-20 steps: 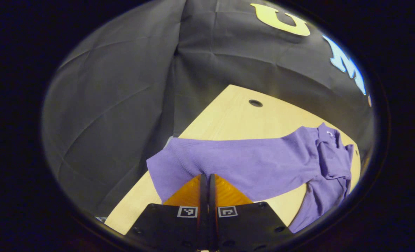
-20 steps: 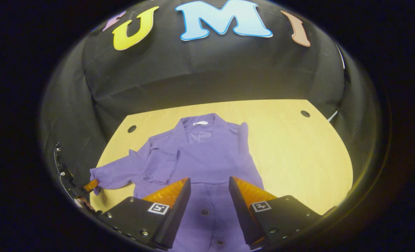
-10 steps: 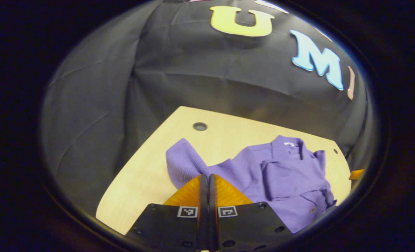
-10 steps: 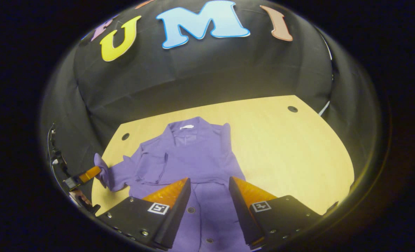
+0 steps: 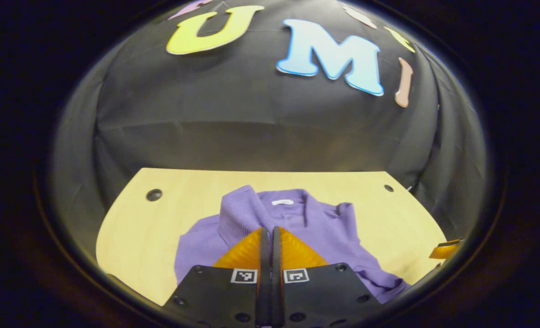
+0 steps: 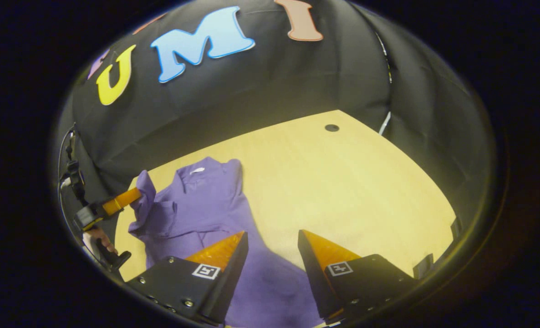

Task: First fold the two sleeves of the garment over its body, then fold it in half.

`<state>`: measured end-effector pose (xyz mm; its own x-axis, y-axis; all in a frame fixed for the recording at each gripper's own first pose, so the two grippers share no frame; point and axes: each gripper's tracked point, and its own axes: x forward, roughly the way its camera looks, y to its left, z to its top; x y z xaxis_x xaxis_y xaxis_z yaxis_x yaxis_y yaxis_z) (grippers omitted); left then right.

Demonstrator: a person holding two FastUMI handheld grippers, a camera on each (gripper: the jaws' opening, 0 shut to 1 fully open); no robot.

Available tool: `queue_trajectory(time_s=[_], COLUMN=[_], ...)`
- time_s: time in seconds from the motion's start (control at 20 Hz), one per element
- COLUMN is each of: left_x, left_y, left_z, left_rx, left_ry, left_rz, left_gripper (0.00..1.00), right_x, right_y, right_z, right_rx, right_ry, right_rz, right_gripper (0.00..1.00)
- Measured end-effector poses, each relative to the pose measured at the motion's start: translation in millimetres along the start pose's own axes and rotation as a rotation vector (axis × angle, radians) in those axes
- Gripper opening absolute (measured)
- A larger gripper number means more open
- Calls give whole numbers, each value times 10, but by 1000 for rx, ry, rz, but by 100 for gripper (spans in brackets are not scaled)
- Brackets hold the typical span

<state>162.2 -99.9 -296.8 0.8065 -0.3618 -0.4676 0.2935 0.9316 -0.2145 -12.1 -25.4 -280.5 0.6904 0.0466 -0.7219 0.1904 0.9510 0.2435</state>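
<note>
The left tongs (image 5: 270, 230) are seen pressed together on the cuff end of a purple sleeve (image 5: 240, 209), which is held lifted above the garment (image 5: 324, 232) in the left gripper view. In the right gripper view the same tongs (image 6: 135, 193) are found at the far left, with the sleeve (image 6: 145, 200) raised from their tip and a hand (image 6: 99, 237) seen on the handle below. The right tongs (image 6: 272, 237) are held wide apart, with nothing between the fingers, above the lower part of the garment (image 6: 206, 218). The garment is laid flat on the pale wooden bench (image 6: 343, 182), toward its left side in the right gripper view. Its long axis is run from the collar (image 6: 197, 171), which is pointed toward the booth's wall, down to the hem near the right tongs. A round hole (image 6: 331, 128) is seen near the bench's far edge.
</note>
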Motion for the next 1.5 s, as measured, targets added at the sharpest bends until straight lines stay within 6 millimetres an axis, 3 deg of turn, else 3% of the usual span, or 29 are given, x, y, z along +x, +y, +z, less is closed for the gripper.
queue_trajectory(time_s=[0.05, 0.15, 0.35, 0.5, 0.65, 0.75, 0.95, 1.0, 1.15, 1.2, 1.3, 1.35, 1.5], left_x=[146, 286, 535, 751, 853, 845, 728, 666, 359, 248, -51, -183, -675], left_y=[-340, -708, -1263, -1571, -1775, -1759, -1399, -1323, -1057, -966, -766, -677, -334], left_z=[-18, -57, -224, -393, -554, -554, -560, -561, -490, -476, -489, -503, -700], left_rx=[30, 60, 118, 166, 161, 143, 96, 77, 38, 40, 35, 29, 46], left_ry=[12, 29, 67, 102, 126, 131, 142, 143, 136, 129, 114, 112, 118], left_rz=[-38, -79, -139, -156, -146, -131, -44, -37, -14, -1, 16, 20, 69], left_gripper=[7, 7, 7, 7, 7, 7, 7, 7, 8, 34, 58, 60, 86], right_x=[-11, -43, -51, -34, 8, 35, 53, 57, 43, 32, 2, -15, -81], right_y=[-184, -410, -836, -1134, -1296, -1325, -1196, -1144, -946, -884, -750, -689, -511], right_z=[3, 10, 21, 55, 115, 111, 72, 54, -20, -41, -107, -144, -303], right_rx=[18, 36, 76, 92, 98, 98, 66, 56, 15, 2, -26, -38, -82], right_ry=[2, 3, 15, 27, 30, 34, 46, 49, 63, 67, 75, 81, 100], right_rz=[-15, -35, -71, -88, -93, -87, -50, -40, 2, 15, 41, 53, 88], right_gripper=[70, 70, 70, 70, 70, 70, 70, 65, 70, 70, 70, 70, 70])
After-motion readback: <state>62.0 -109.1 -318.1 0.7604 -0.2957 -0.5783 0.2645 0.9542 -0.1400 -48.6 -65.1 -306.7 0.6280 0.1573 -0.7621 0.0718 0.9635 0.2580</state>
